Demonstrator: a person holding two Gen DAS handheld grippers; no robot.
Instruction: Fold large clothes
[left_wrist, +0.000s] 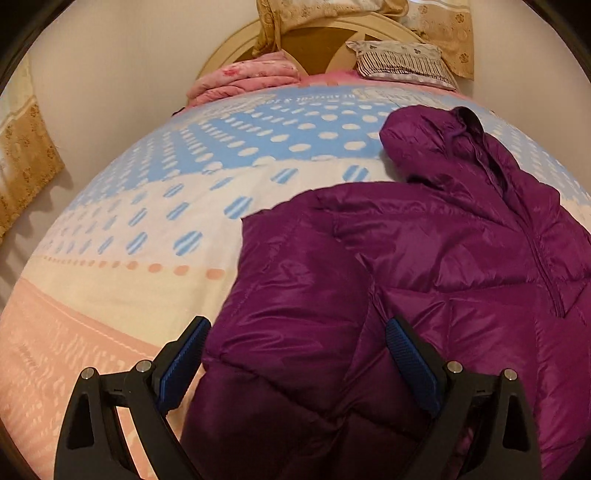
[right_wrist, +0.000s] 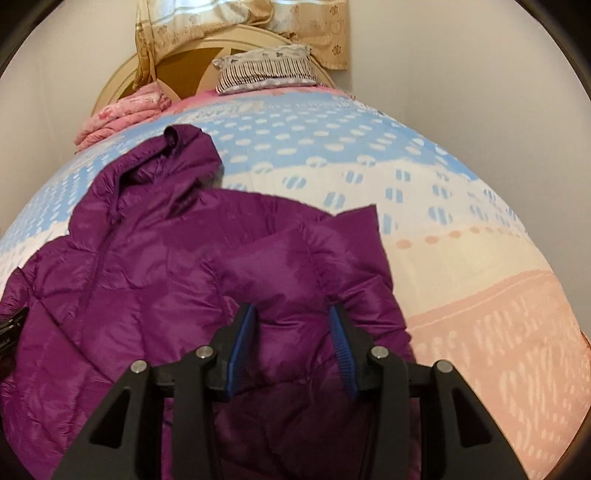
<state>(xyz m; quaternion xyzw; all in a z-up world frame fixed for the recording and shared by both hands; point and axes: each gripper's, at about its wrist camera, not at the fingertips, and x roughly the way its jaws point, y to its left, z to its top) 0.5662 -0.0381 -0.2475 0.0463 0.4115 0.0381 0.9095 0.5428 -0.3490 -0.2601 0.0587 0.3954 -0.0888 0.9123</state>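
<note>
My left camera shows the purple puffer jacket (left_wrist: 424, 266) filling the lower right of its frame, with the hood (left_wrist: 424, 144) at the upper right and a sleeve (left_wrist: 295, 277) folded across the body toward the centre. Only this view shows the gold curtain (left_wrist: 26, 166) at the far left edge. My right camera puts the same jacket (right_wrist: 155, 266) in the lower left and centre, hood (right_wrist: 177, 155) at the upper left, and alone shows the jacket's right edge ending in a flat corner (right_wrist: 360, 221) against the bedspread (right_wrist: 480, 277). Both views show the pink folded blanket (left_wrist: 243, 79), the striped pillow (left_wrist: 402, 61) and the round headboard (left_wrist: 317, 48) at the top.

The jacket's lower hem is cut off by the bottom of both frames and hidden behind my tools. A dark object at the right view's far left edge is too cropped to identify.

My left hand-held gripper (left_wrist: 295, 350) is spread wide, with the folded sleeve and jacket body bulging between the blue pads (left_wrist: 184, 362); whether either pad touches fabric I cannot tell. My right hand-held gripper (right_wrist: 293, 339) is also apart, narrower, with a puffy fold of the jacket rising between its pads (right_wrist: 240, 343), not pinched.
</note>
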